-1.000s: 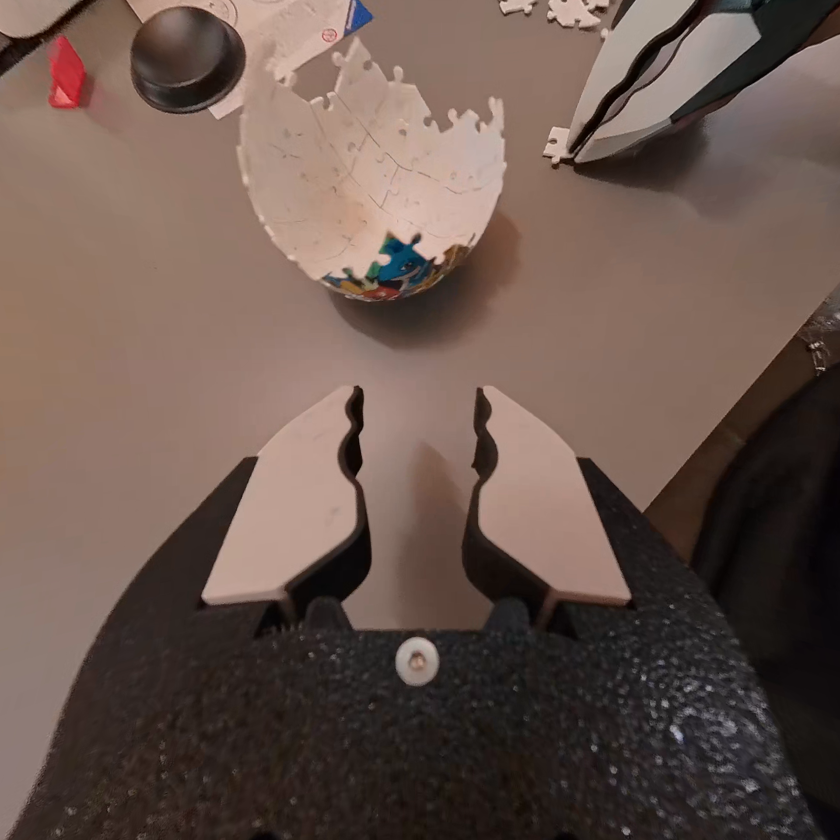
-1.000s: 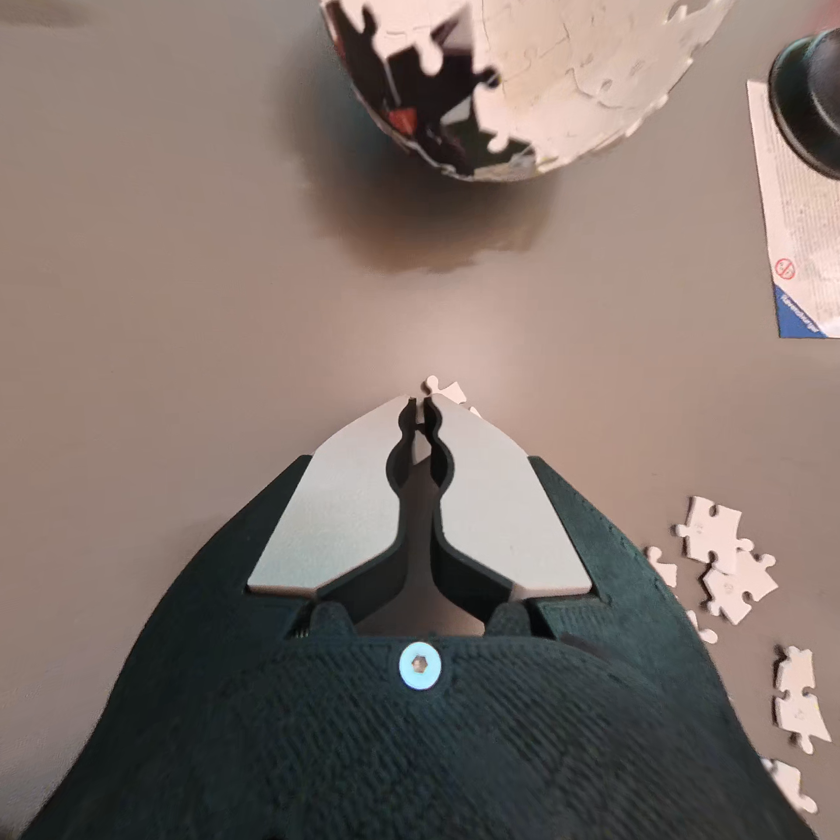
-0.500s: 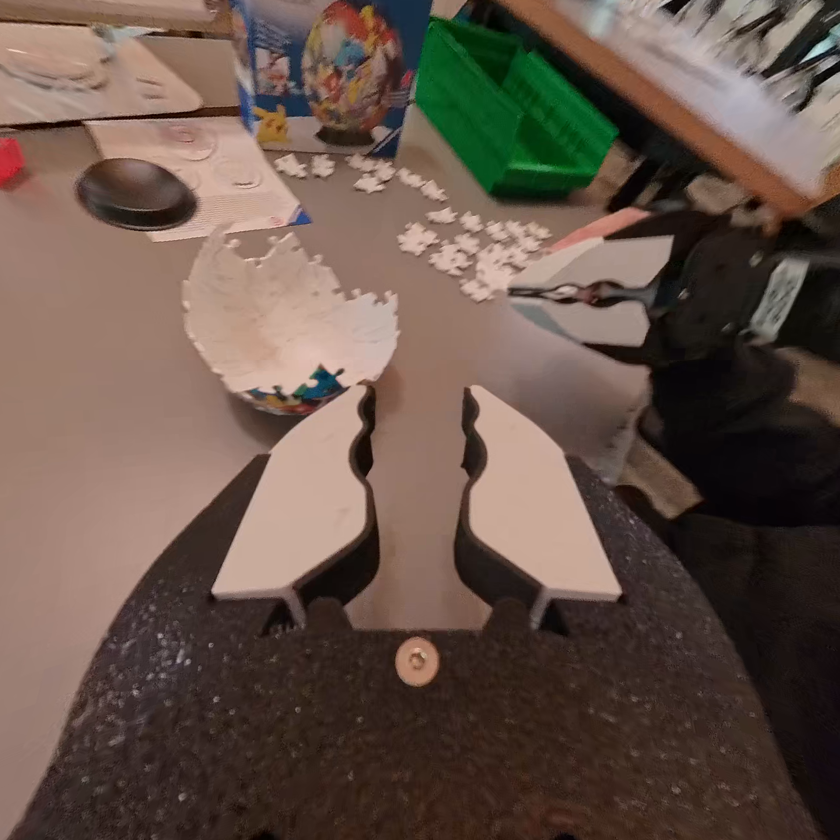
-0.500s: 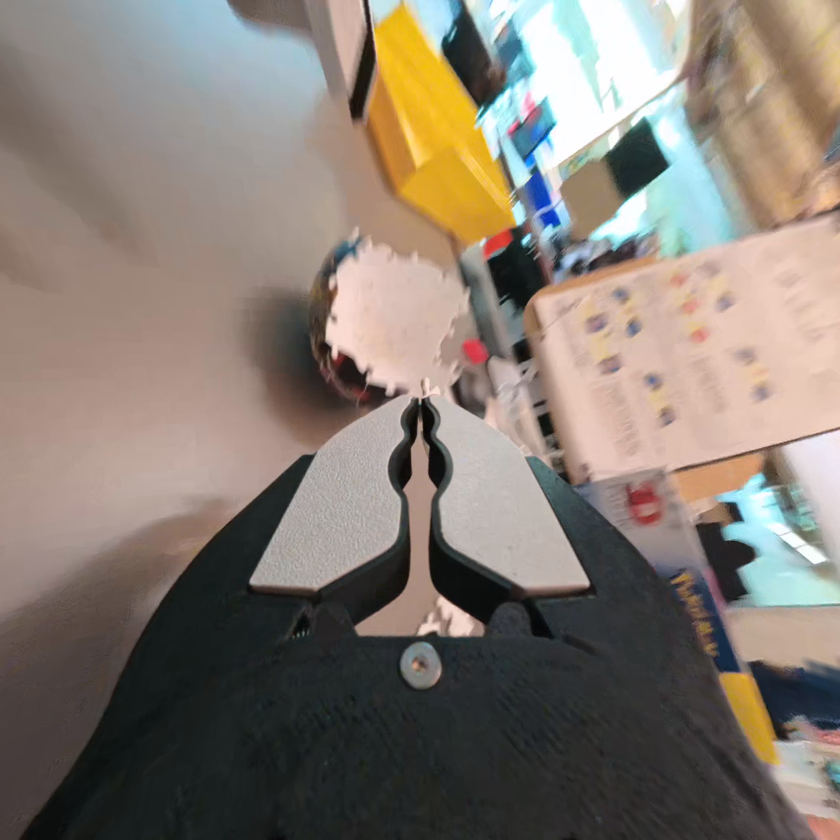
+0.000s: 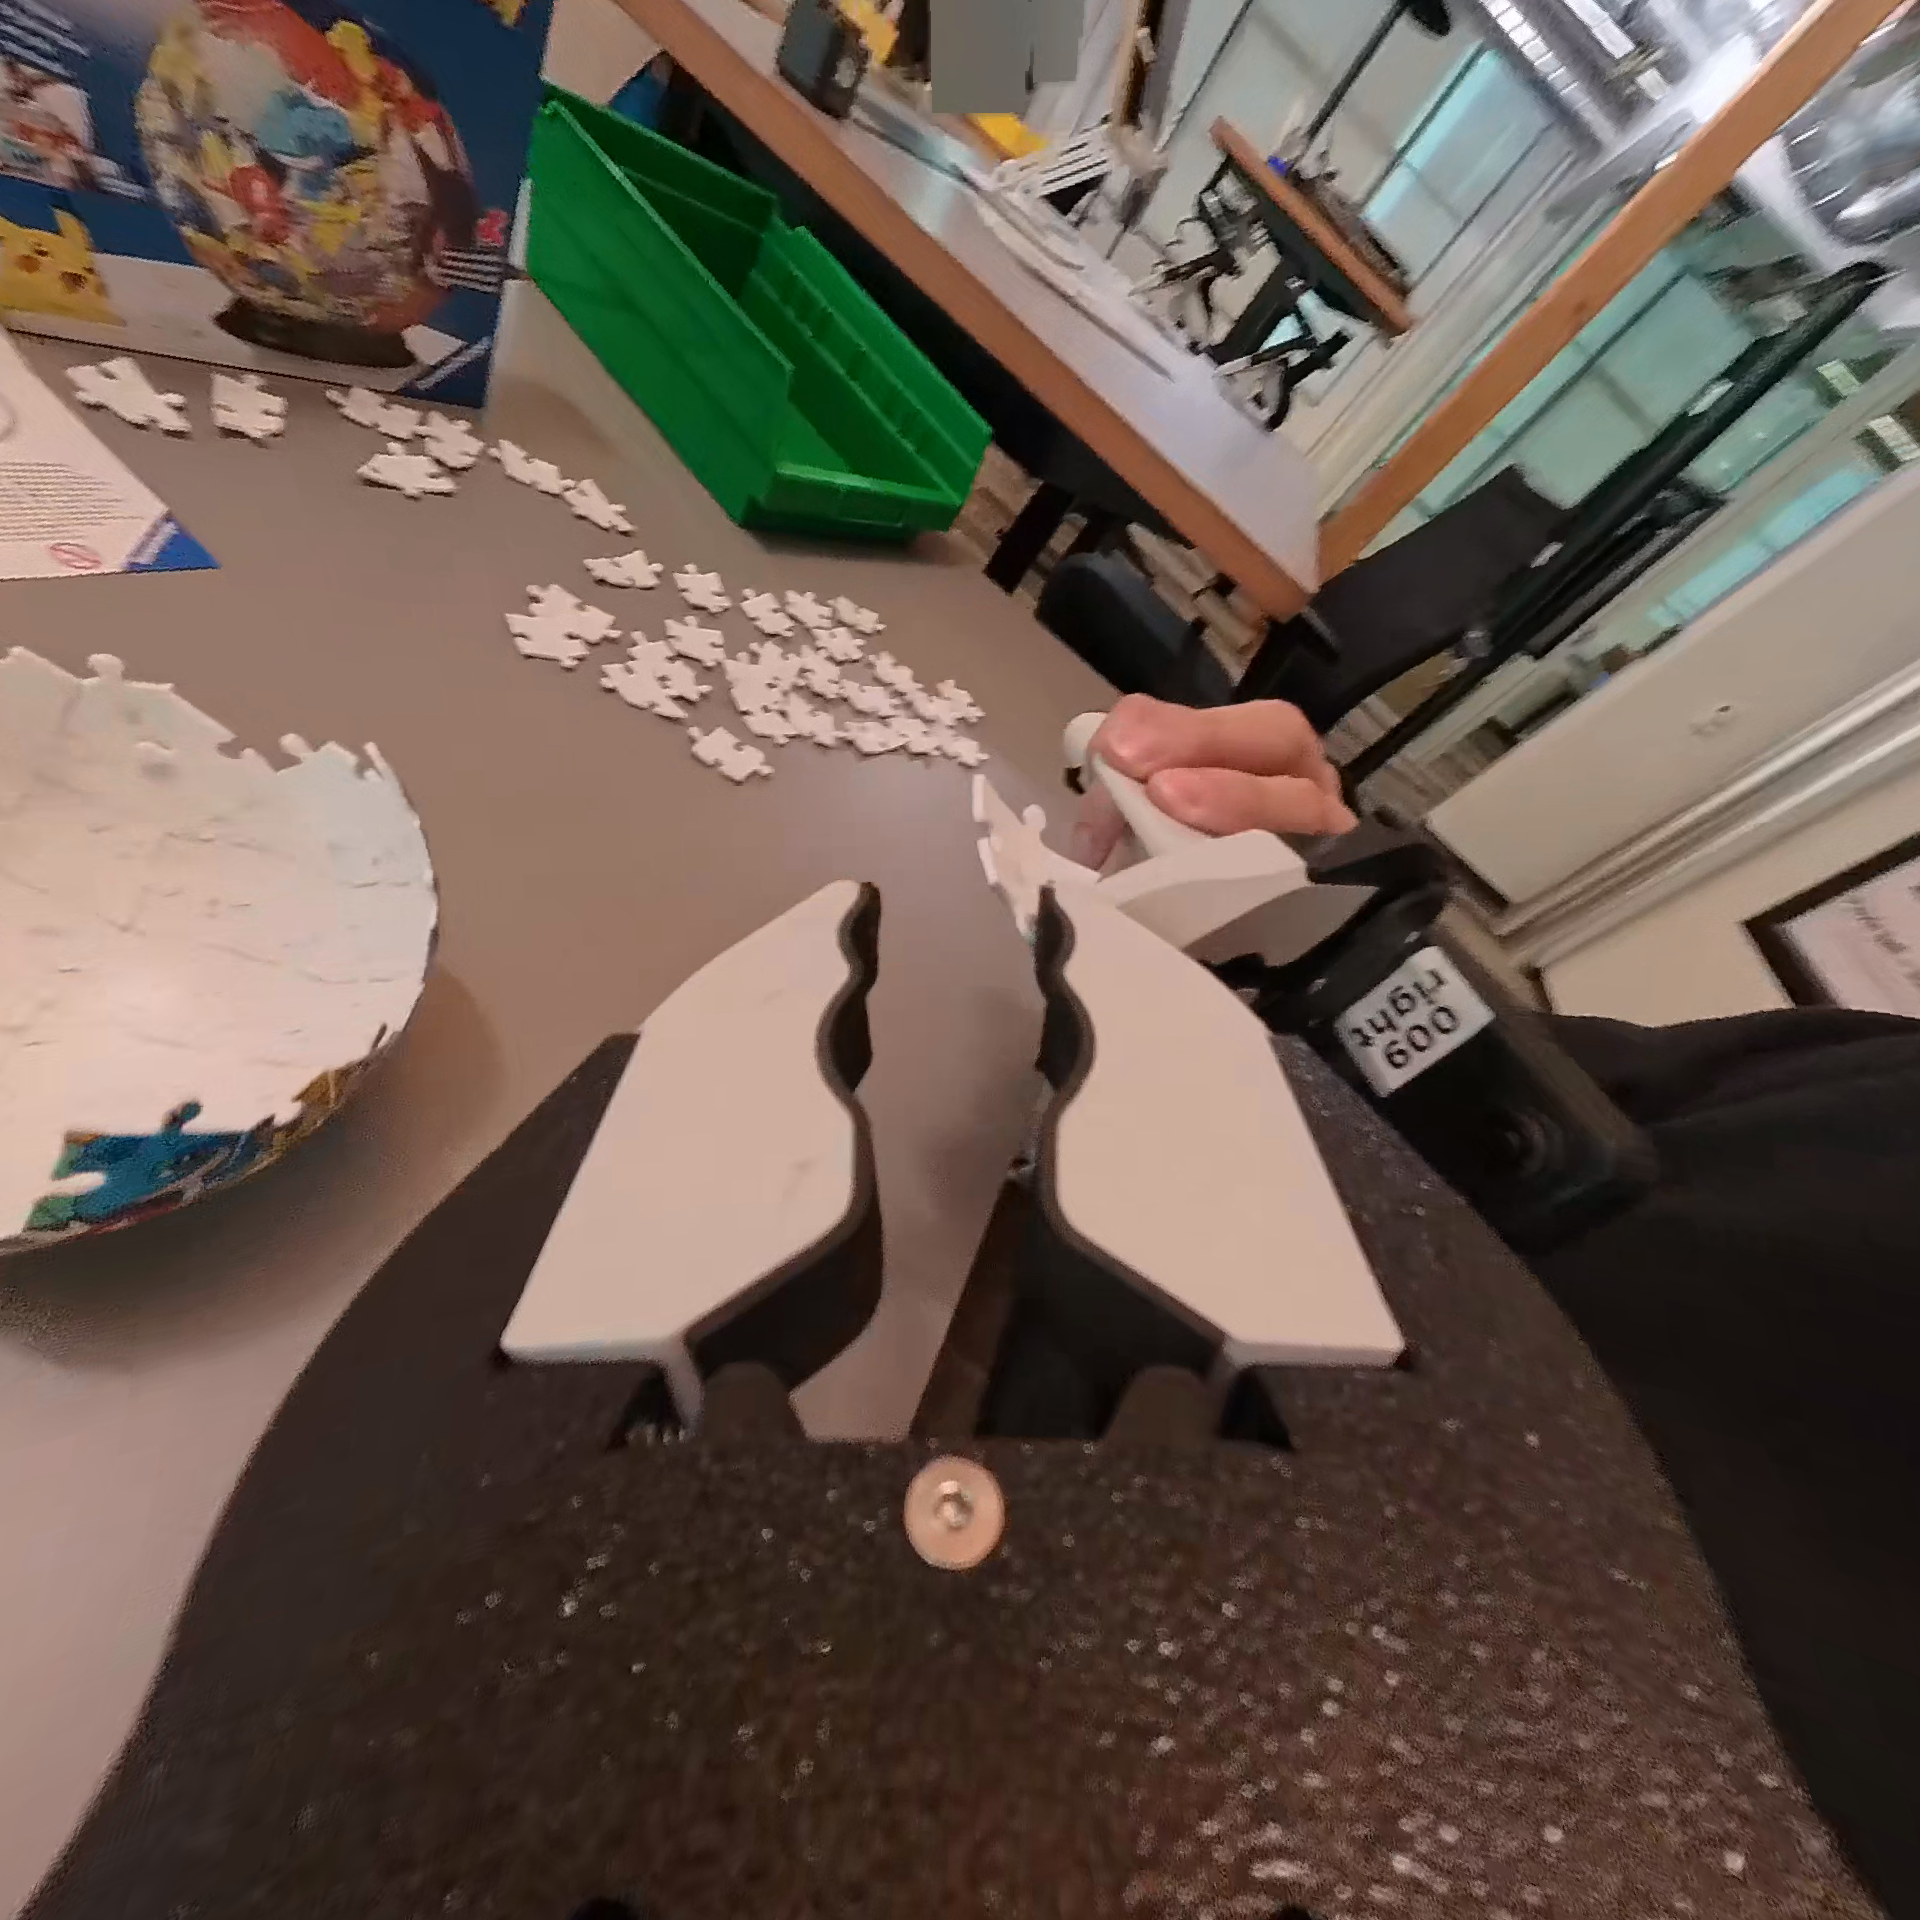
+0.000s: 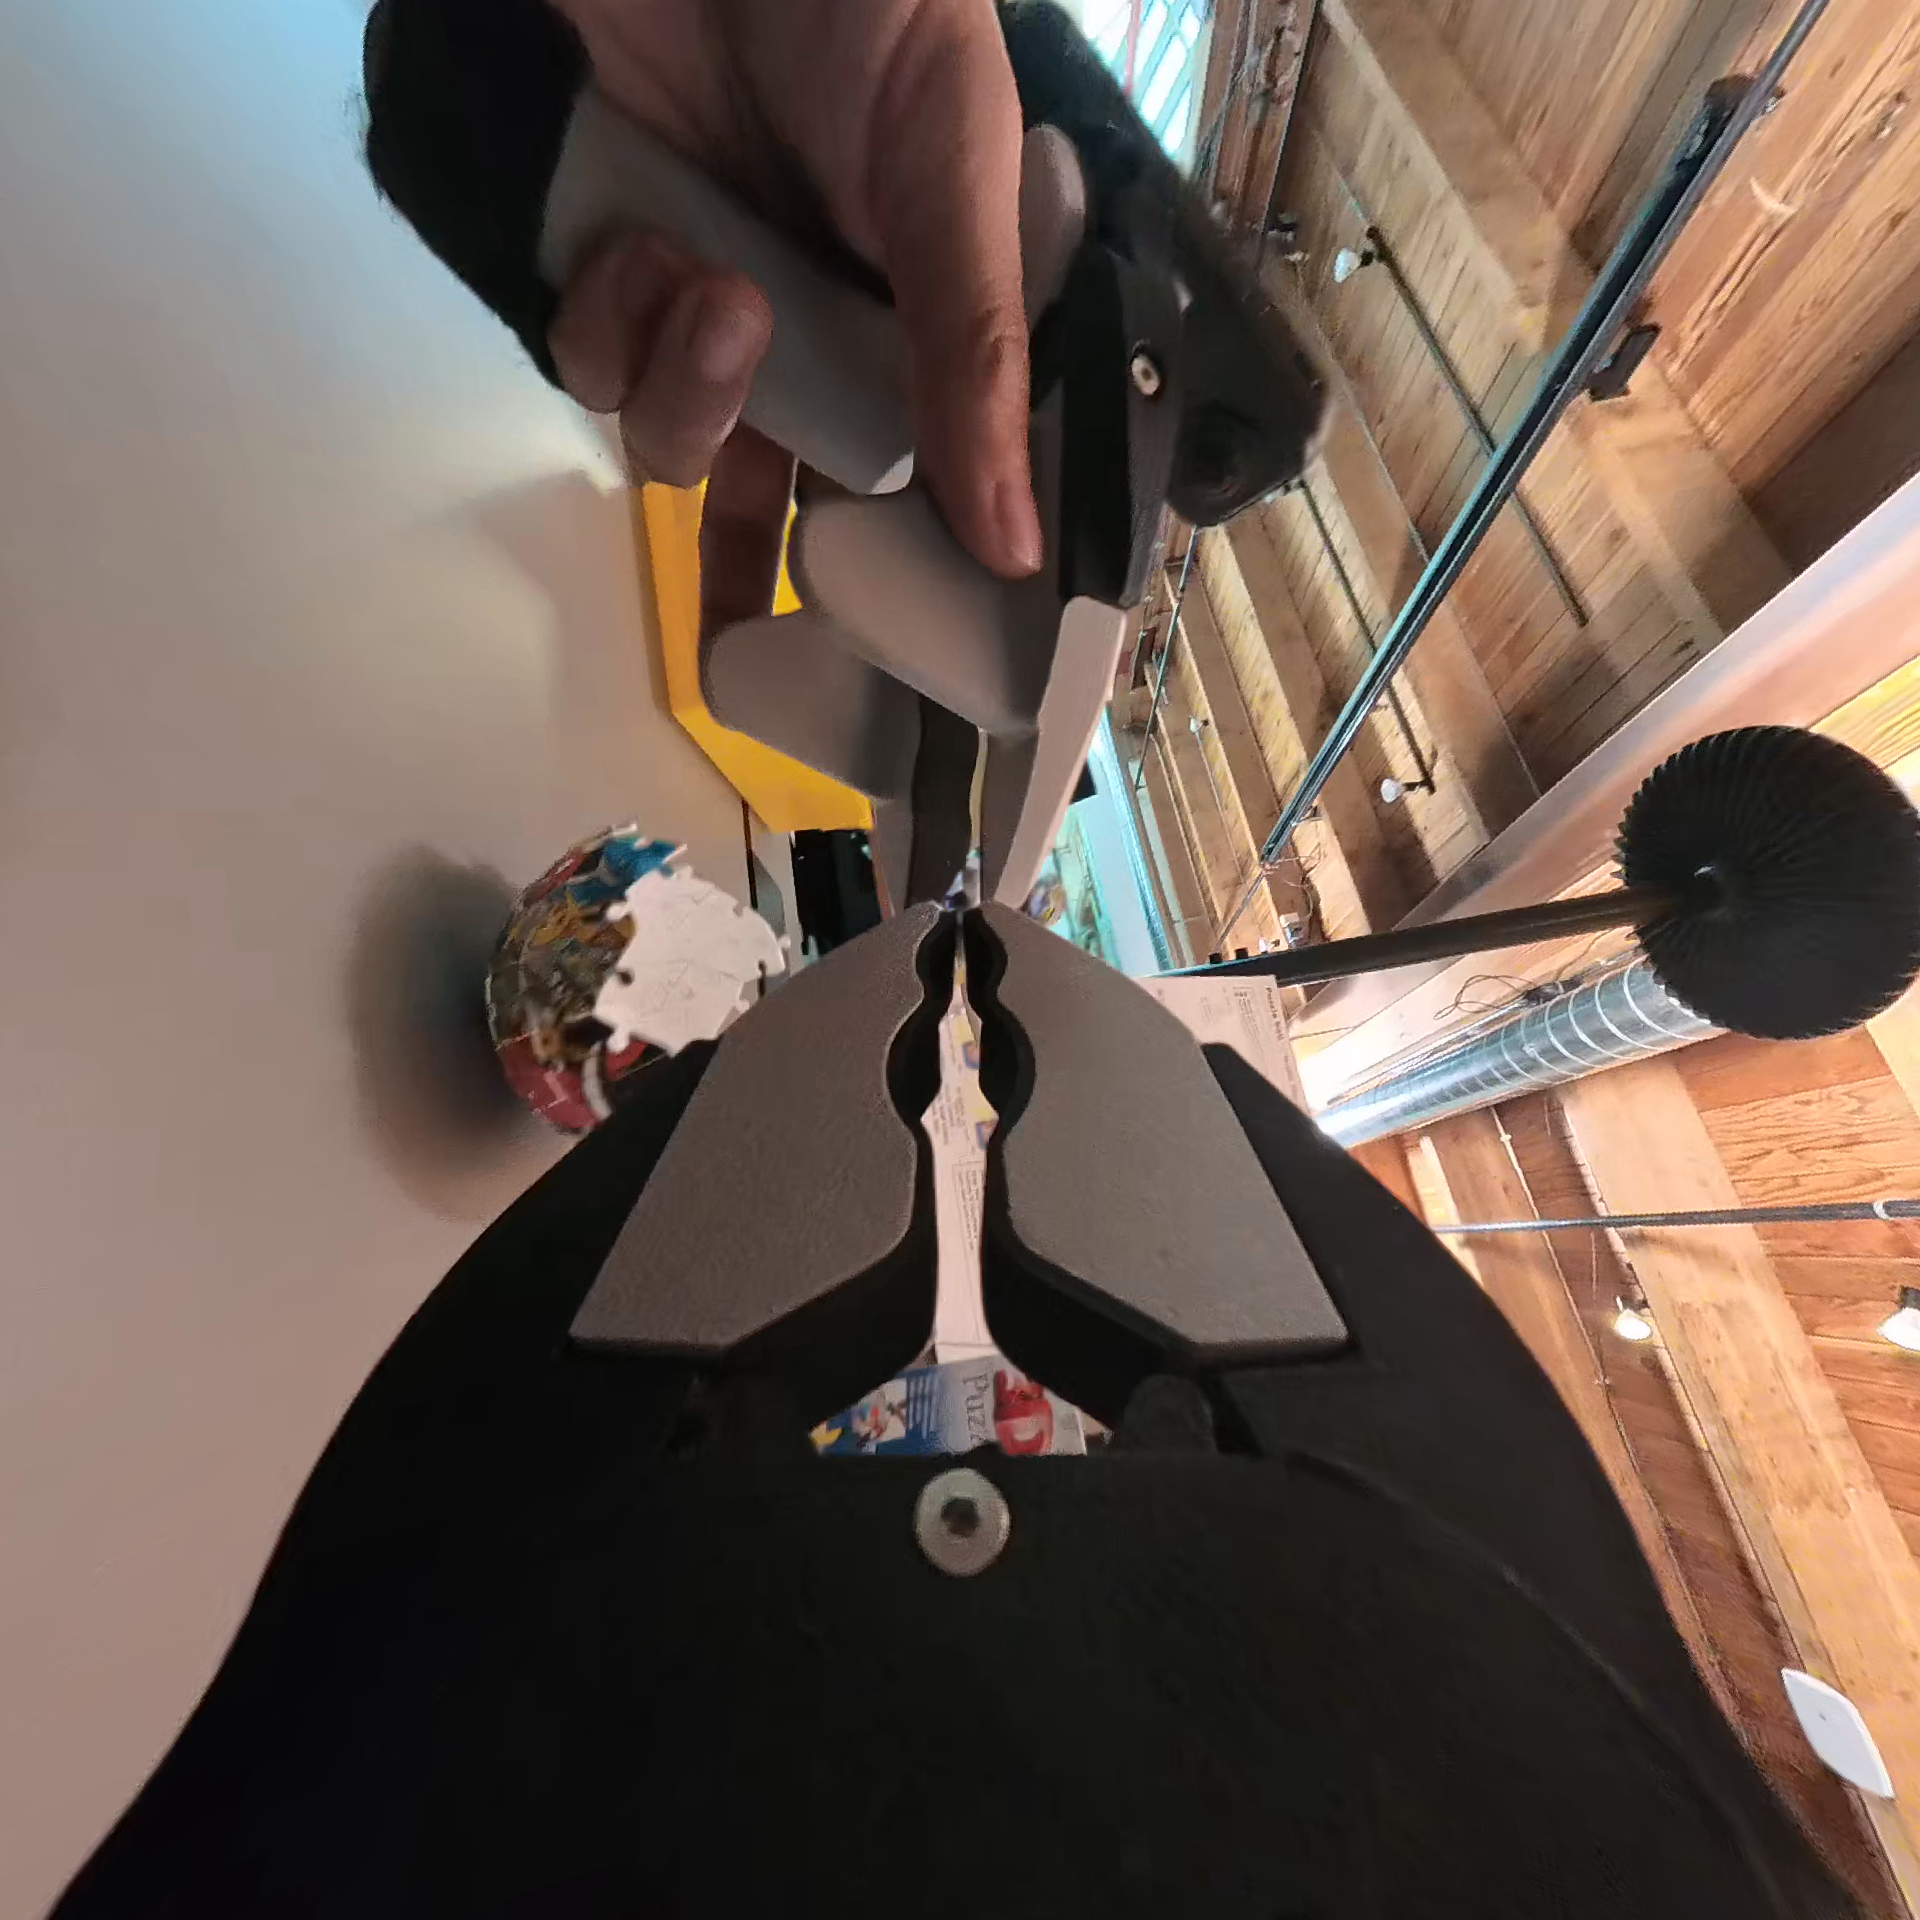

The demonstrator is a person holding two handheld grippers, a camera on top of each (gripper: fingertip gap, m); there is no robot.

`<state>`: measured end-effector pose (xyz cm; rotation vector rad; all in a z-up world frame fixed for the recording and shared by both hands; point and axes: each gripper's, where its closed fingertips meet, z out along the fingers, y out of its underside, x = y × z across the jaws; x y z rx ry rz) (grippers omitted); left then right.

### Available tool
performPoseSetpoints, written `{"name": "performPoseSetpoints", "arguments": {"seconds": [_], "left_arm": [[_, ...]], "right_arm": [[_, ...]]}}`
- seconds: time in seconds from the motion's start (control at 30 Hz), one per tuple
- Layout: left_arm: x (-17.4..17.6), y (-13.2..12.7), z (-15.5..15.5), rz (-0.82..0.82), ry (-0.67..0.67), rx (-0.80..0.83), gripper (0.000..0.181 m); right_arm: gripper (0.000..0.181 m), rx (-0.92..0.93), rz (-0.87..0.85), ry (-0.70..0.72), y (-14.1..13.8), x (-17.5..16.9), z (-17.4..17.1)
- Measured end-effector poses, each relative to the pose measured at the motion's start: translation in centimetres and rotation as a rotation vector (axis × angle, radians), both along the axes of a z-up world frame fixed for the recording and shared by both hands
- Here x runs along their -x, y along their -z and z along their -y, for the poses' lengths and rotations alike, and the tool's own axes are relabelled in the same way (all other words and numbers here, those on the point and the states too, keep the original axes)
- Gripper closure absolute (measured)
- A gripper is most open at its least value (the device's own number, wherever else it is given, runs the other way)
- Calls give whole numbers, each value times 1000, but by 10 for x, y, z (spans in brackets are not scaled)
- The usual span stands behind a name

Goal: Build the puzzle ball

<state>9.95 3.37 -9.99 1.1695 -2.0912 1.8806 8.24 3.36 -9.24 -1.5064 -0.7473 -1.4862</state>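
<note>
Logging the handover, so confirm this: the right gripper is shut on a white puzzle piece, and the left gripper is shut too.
Half right. The left gripper is open, its fingers apart and empty, as the left wrist view shows. The right gripper is indeed shut on the white puzzle piece.

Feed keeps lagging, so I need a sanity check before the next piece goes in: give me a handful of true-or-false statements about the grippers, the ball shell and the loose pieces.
1. The left gripper is open and empty. True.
2. The right gripper is open. False: it is shut on a white puzzle piece.
3. The ball shell is a closed sphere. False: it is an open bowl with a jagged rim.
4. Loose pieces lie inside the green bin. False: they lie on the table.
5. A hand holds the right gripper's handle. True.
</note>
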Motion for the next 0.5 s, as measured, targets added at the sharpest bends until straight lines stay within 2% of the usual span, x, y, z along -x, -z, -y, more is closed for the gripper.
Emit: {"name": "performPoseSetpoints", "arguments": {"seconds": [0.1,0.13,0.17,0.2,0.3,0.4,0.5], "left_arm": [[6,0,4,-48,55,55,157],[8,0,5,-58,72,64,161],[9,-1,6,-50,87,78,176],[10,-3,7,-33,93,94,179],[4,-2,3,26,48,66,180],[-5,-13,-9,90,-33,127,180],[-6,-23,-15,149,-53,197,180]], "right_arm": [[180,-8,5,-29,-1,5,-1],[180,2,5,-34,1,6,-2],[180,17,-4,-40,4,7,-3],[180,24,-16,-39,6,5,-3],[181,-14,-110,-76,7,5,-2],[176,-155,-354,-104,-5,-5,5],[159,-380,-750,-99,-15,-30,12]]}}
